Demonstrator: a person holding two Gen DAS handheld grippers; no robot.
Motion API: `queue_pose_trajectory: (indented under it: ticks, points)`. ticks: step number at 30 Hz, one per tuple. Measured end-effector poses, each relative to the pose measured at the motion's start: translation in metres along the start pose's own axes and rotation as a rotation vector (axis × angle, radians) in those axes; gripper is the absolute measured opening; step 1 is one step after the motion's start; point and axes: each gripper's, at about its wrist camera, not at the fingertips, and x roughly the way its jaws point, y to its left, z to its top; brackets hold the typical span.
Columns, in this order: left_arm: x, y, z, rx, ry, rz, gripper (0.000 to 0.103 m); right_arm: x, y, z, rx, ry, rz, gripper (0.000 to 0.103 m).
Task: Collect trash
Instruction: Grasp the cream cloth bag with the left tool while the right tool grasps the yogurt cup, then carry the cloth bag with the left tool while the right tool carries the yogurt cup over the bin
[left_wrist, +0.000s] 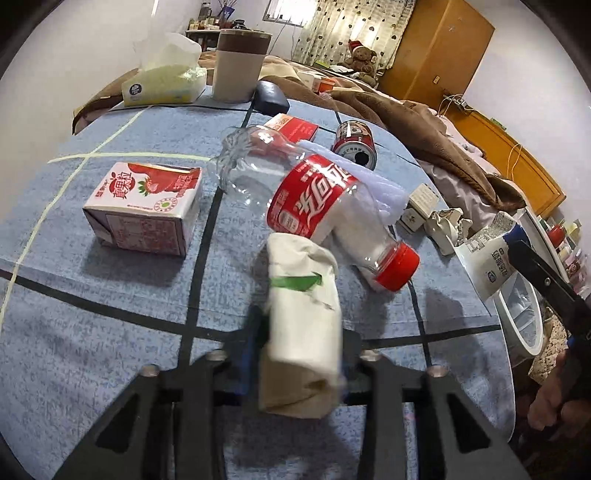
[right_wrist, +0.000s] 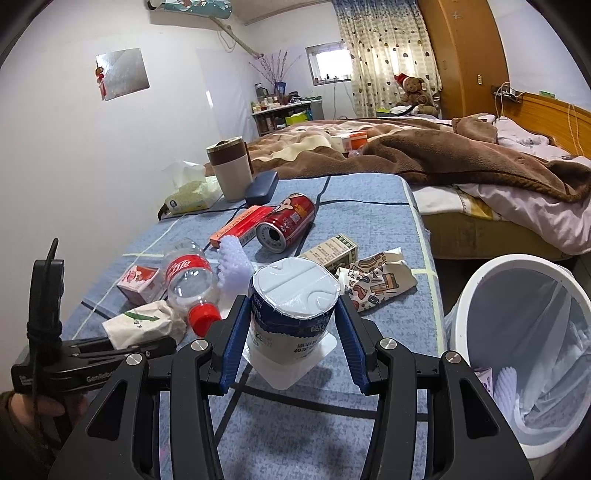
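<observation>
Left wrist: your left gripper (left_wrist: 301, 354) has its jaws clamped on a crumpled tissue pack (left_wrist: 301, 332); cola bottle (left_wrist: 314, 199), milk carton (left_wrist: 146, 210) and can (left_wrist: 354, 146) lie uncollected on the worktop (left_wrist: 92, 332). Right wrist: your right gripper (right_wrist: 291, 332) grips a yogurt cup (right_wrist: 291, 306); the bin (right_wrist: 517, 332) beside it holds little; most trash remains.

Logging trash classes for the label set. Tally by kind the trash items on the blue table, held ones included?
Clear plastic bottle with red cap: 1
Red drink can: 1
White yogurt cup in the right gripper: 1
Cartons and boxes (pink strawberry milk carton, red flat box, small green-printed box): 3
Paper and wrappers (white crumpled paper pack in the left gripper, patterned wrapper): 2
Total: 8
</observation>
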Motion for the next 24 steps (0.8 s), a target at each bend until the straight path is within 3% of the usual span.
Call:
queue_pose_trajectory:
  ticks: [11,24]
  points:
    - [-0.024,-0.018,-0.002,0.05,-0.067,-0.007,0.029,-0.017,-0.007,0.0,0.011,-0.032,-0.008,0.049]
    - [-0.056,-0.071,0.013,0.163,-0.155,-0.084,0.029,-0.052,-0.026,0.006,0.029,-0.109,-0.087,0.049]
